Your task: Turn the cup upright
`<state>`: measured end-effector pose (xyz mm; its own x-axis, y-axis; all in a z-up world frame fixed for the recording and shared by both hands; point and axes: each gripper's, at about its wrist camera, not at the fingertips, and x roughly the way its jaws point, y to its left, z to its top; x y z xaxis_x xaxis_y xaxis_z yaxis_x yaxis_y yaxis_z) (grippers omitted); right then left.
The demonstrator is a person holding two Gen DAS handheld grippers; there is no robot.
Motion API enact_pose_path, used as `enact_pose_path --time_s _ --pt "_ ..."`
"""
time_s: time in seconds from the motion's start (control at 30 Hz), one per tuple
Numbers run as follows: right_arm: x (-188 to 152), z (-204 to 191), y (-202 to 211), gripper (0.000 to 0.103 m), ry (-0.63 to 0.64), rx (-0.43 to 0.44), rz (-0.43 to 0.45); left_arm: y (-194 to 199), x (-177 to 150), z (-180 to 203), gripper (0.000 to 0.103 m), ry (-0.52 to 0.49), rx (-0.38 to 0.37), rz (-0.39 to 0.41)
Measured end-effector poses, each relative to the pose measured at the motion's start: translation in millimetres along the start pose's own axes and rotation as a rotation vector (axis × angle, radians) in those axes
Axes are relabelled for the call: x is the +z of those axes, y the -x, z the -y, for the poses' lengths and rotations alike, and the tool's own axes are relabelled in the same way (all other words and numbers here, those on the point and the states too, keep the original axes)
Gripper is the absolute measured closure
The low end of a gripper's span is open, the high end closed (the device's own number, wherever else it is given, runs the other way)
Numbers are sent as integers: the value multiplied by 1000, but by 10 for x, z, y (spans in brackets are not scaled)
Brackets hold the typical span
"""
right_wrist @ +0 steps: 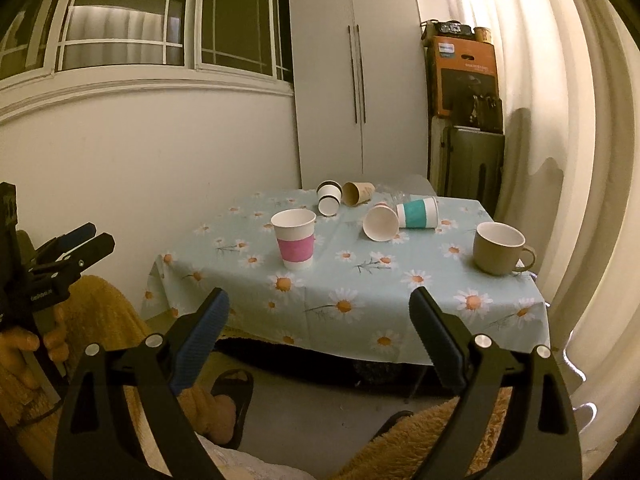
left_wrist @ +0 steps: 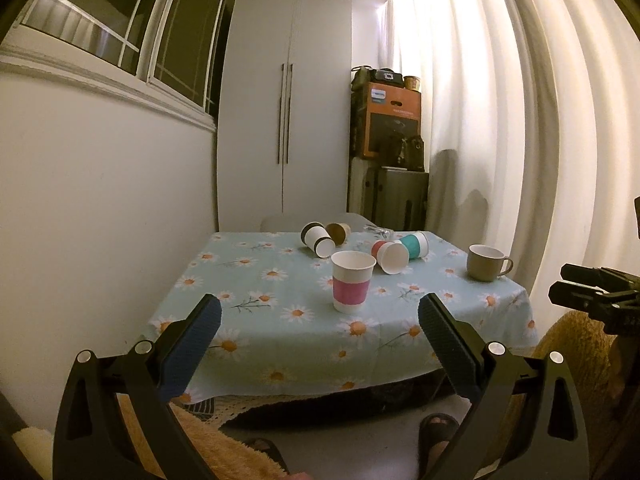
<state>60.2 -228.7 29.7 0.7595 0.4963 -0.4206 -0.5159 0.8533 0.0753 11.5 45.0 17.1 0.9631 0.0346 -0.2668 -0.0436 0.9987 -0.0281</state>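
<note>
Both the left claw (left_wrist: 320, 312) and right claw (right_wrist: 319, 306) hang wide open and empty short of the worktop (right_wrist: 440, 300), where the pink-banded cup (right_wrist: 294, 239) stands upright near four toppled cups.

Little can be read here. The orange cardboard box (right_wrist: 464, 76) beside the white cupboard carries a blue label at its upper left corner and a line of print across the orange band, but both are too small and blurred to make out. The side of the left gripper (right_wrist: 86, 240) in the right wrist view bears small white lettering, also illegible. The cups show only plain colour bands.
</note>
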Motion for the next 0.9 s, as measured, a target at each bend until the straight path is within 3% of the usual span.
enact_pose_path --time_s 0.9 --pt "-13 -5 -58 9 17 -8 -16 -15 -44 15 7 -21 -11 -5"
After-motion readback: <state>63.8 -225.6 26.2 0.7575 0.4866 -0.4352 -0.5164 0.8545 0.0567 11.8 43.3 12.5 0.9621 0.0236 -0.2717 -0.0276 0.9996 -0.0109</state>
